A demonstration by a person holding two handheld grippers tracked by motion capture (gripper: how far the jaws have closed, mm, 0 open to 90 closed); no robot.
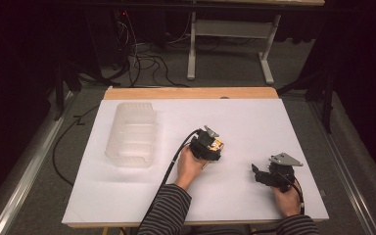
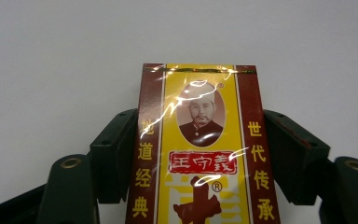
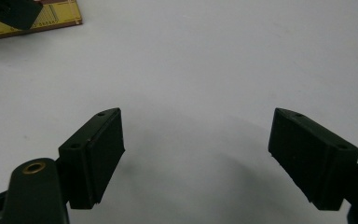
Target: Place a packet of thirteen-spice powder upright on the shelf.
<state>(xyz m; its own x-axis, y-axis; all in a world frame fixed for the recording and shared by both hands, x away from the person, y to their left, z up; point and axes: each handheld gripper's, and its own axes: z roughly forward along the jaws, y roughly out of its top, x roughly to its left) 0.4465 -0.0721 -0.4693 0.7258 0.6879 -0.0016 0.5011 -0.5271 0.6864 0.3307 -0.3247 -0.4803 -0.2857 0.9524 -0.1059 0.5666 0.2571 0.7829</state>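
We've got the left gripper point(image 1: 214, 145) clamped on the box point(image 2: 200, 149), the yellow and maroon one with the portrait oval on its face. In the left gripper view both black pads press flat against its two long maroon edges, and the box runs straight out between them over the white table point(image 1: 254, 117). From above, it sits near the middle of the table, just ahead of our left hand point(image 1: 190, 165); whether it has left the surface we can't tell.

The right gripper point(image 3: 196, 154) rests at the near right, jaws spread wide with nothing between them, only bare table under it, well apart from the box.

So we judge the grasp made and the carry next. The clear bin point(image 1: 131, 139) stands to the left, open side up, and looks the likely target: we'd lift clear of the table, swing left over its rim, then let go.
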